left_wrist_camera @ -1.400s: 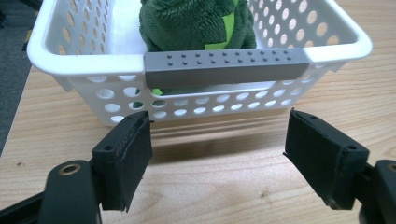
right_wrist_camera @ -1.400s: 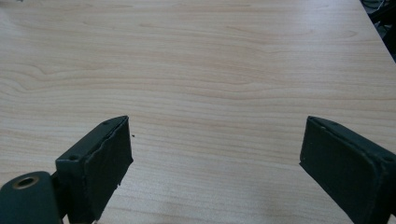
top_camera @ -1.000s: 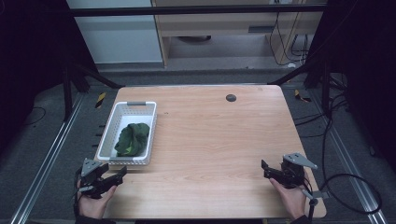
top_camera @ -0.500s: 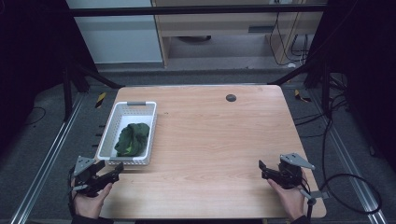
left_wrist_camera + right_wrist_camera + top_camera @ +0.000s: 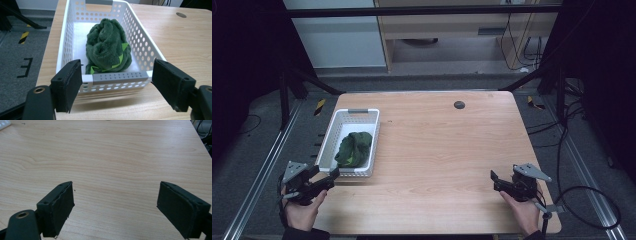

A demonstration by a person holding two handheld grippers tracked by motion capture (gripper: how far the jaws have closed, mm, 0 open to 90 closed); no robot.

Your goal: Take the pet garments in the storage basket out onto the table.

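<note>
Green cloth (image 5: pixel 108 46) | in basket (image 5: pixel 145 47) | beyond left hand-held gripper (image 5: pixel 117 85)

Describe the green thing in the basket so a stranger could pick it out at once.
Start at the wooden table and find the white perforated basket on its left side, just ahead of the left gripper. Inside lies a bundled dark green plush cloth with bright green edging showing near its front. It is the only item in the basket and the only soft, green thing on the table.
</note>
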